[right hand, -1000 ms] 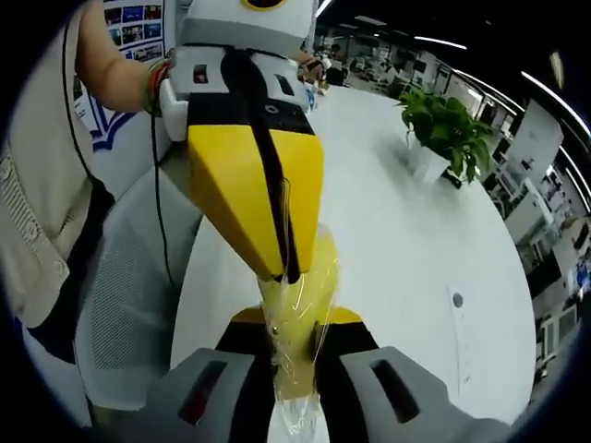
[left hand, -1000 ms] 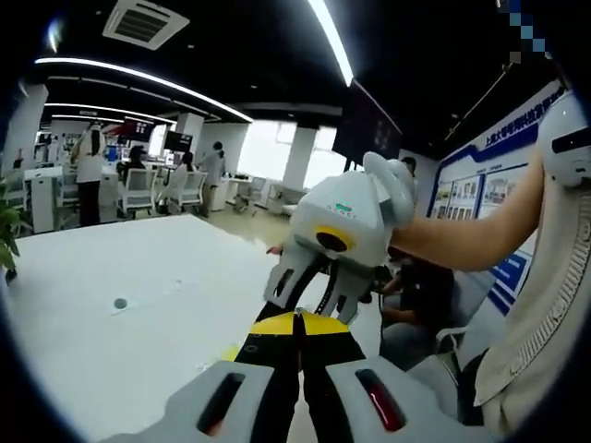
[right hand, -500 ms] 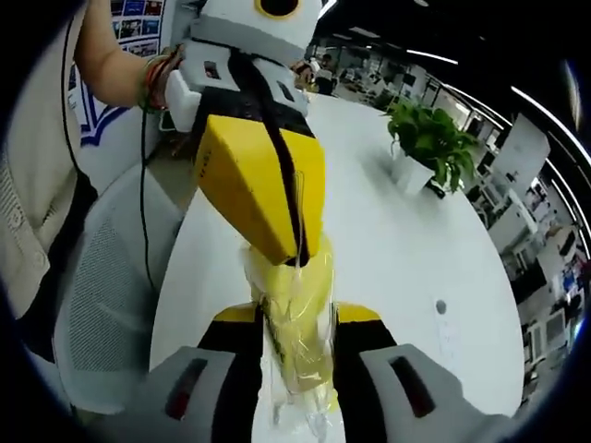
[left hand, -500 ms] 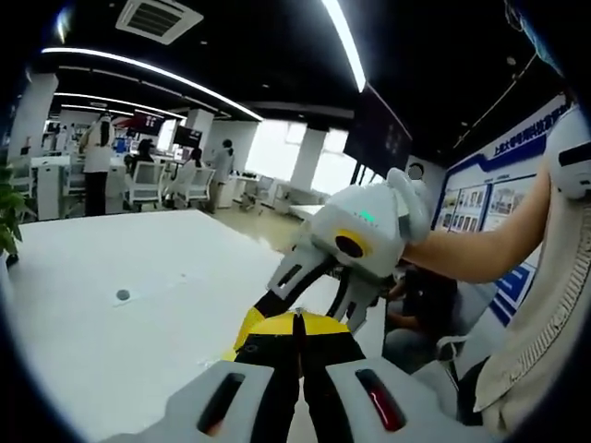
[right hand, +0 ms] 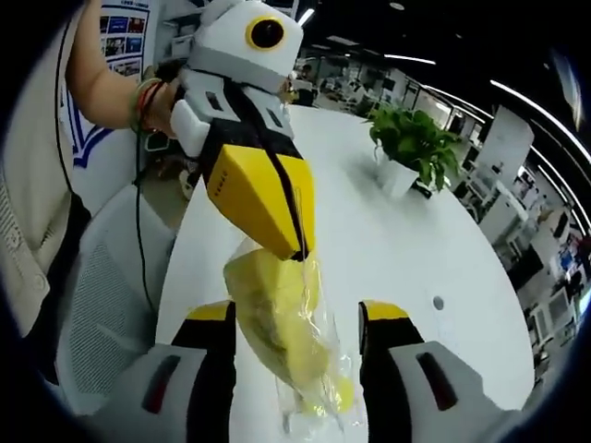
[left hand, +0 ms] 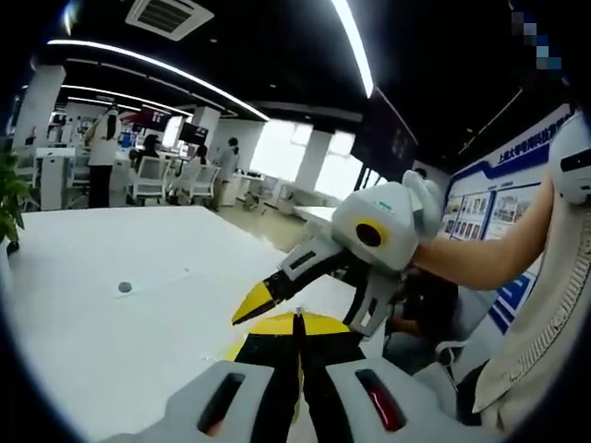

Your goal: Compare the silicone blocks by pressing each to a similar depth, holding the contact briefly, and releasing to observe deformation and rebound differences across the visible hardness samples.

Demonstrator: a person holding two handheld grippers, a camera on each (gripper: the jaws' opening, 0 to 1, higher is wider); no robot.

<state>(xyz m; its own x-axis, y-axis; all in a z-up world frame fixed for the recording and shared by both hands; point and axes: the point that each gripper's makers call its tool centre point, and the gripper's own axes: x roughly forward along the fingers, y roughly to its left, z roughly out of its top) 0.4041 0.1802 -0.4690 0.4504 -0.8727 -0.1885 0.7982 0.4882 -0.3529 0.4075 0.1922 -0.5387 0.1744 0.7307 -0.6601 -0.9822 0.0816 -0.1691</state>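
Two grippers are at work over one long white table [right hand: 406, 249], and between them hangs a single yellow silicone block [right hand: 268, 318] sealed in a clear, crinkled plastic bag [right hand: 319, 392]. In the right gripper view the left gripper [right hand: 297, 251] comes down from the upper left, a white plastic body with broad yellow wedge-shaped jaws pressed together, their tips pinching the top of the bag so that block and bag dangle above the table edge. The right gripper [right hand: 297, 318] has its two black-and-yellow jaws spread wide apart on either side of the hanging block, and I cannot tell whether either jaw touches the wrapping. In the left gripper view the left gripper [left hand: 297, 318] shows its own jaws meeting along a thin seam, and the block is hidden behind them; the right gripper [left hand: 263, 303] reaches in from the right, with one yellow tip plain and the other jaw cut off behind the left one. The block looks soft and rounded, though its surface is hard to read through the glossy film. One potted plant [right hand: 414, 148] with glossy green leaves stands in a white pot farther along the table. One small round grey fitting [right hand: 438, 303] is set into the tabletop. A mesh chair back [right hand: 106, 305] sits by the table edge.
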